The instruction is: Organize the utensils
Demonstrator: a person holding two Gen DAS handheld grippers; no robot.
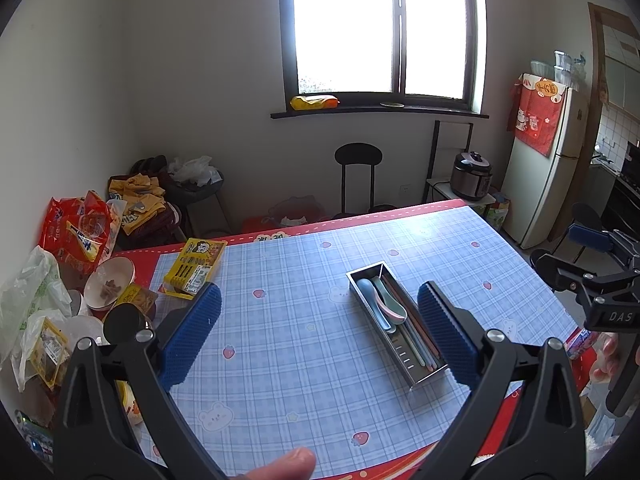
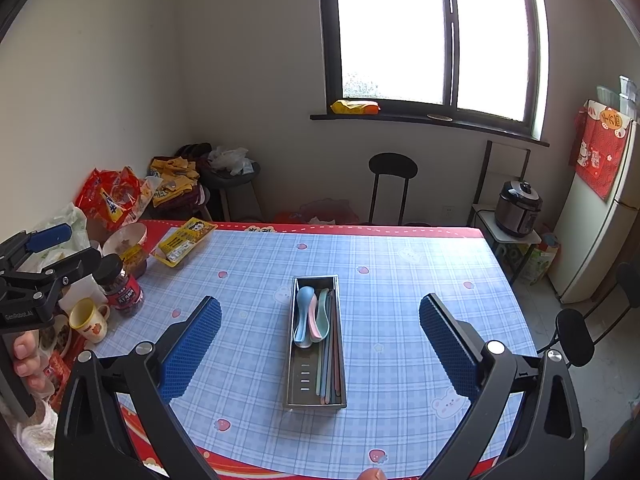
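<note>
A narrow steel utensil tray (image 1: 424,374) (image 2: 294,360) lies on the blue checked tablecloth (image 1: 280,320) (image 2: 248,280). Inside it lie pastel spoons (image 1: 380,300) (image 2: 310,312), blue, pink and green, beside several pastel chopsticks (image 1: 416,338) (image 2: 330,360). My left gripper (image 1: 318,334) hovers open above the cloth, the tray just inside its right pad. My right gripper (image 2: 320,344) is open too, its pads standing wide on either side of the tray. Neither holds anything. Each gripper shows at the edge of the other's view, the right gripper (image 1: 600,280) and the left gripper (image 2: 36,268).
Clutter lines the table's left side: a yellow snack pack (image 1: 196,266) (image 2: 184,242), a bowl (image 1: 110,284) (image 2: 126,240), a dark jar (image 2: 120,284), a yellow mug (image 2: 90,320), plastic bags (image 1: 76,228). Behind the table stand stools (image 1: 358,172), a rice cooker (image 1: 472,174) and a fridge (image 1: 548,160).
</note>
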